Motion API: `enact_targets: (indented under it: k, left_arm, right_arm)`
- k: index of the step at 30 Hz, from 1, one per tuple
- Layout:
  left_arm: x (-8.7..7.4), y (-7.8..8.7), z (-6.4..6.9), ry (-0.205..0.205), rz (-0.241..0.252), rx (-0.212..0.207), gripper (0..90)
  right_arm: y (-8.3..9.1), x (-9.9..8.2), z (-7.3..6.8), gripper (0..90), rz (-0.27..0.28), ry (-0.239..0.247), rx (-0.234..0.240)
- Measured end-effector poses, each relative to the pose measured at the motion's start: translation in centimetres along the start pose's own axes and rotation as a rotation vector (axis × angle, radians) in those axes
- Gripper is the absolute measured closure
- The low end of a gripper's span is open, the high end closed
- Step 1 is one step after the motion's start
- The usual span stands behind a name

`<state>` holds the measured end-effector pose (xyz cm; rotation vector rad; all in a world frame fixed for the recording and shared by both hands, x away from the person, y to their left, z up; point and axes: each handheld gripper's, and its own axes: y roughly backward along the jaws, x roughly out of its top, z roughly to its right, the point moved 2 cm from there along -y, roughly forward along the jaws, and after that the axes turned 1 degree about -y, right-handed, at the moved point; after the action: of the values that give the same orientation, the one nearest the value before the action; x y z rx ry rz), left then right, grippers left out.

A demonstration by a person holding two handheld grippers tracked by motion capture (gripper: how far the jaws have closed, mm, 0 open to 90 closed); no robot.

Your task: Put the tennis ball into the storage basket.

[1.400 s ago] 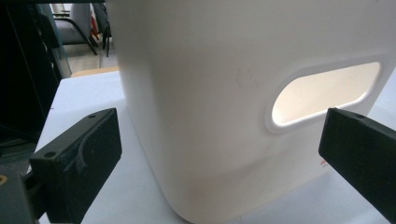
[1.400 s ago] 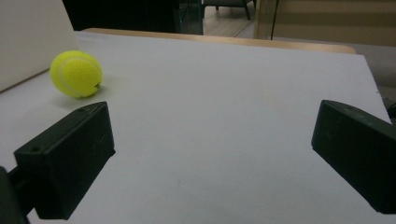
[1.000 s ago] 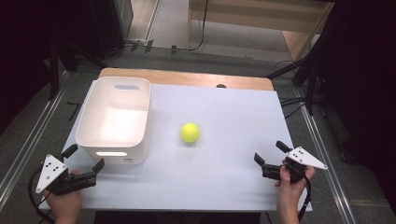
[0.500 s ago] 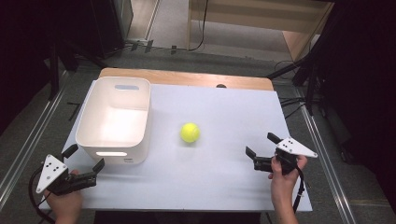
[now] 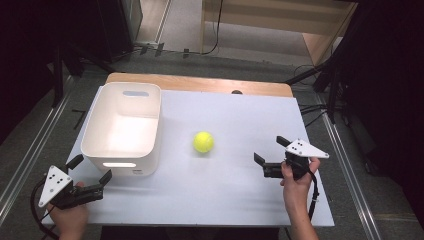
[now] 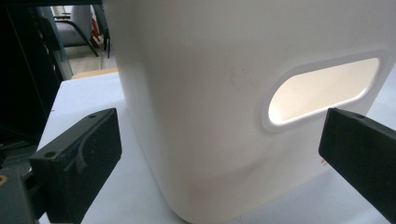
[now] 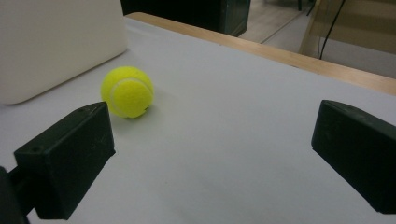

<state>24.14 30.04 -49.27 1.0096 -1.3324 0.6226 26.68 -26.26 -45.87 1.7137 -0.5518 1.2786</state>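
A yellow tennis ball (image 5: 203, 142) lies on the white table (image 5: 225, 190), to the right of a white plastic bin (image 5: 123, 168) with handle slots. My right gripper (image 5: 271, 150) hovers open to the right of the ball, jaws pointing at it, nothing between them. In the right gripper view the ball (image 7: 127, 91) rests ahead and to the left of the open right gripper (image 7: 210, 158), with the bin's wall (image 7: 56, 42) behind it. My left gripper (image 5: 90, 169) is open at the bin's near left corner. The bin's slotted wall (image 6: 210, 93) stands close before the left gripper (image 6: 219, 158).
A wooden strip (image 5: 200, 84) runs along the table's far edge. Metal rails (image 5: 30, 150) and dark stands flank the table on the floor. Bare tabletop stretches between the ball and the near edge.
My right gripper has moved left and slightly forward across the table toward the ball, staying open. The left gripper, the ball and the bin have not moved.
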Motion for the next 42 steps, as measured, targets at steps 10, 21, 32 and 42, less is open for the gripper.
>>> enact_targets:
  k: [10,21,32,42]
  left_arm:
    - [0.0,0.0,0.0,0.001,-0.002,0.001,0.0]
    - [0.0,0.0,0.0,0.001,0.002,-0.001,0.0]
    - [0.0,0.0,0.0,0.002,0.000,-0.001,0.0]
    - [0.0,0.0,0.0,0.004,0.005,-0.002,0.0]
  right_arm:
    - [-1.2,1.2,-0.7,0.0,-0.021,0.014,0.031]
    - [-2.7,2.4,-1.8,0.0,-0.035,0.036,0.069]
    - [-3.8,3.5,-2.4,0.0,-0.056,0.053,0.090]
    - [-4.9,4.2,-3.1,0.0,-0.086,0.067,0.109]
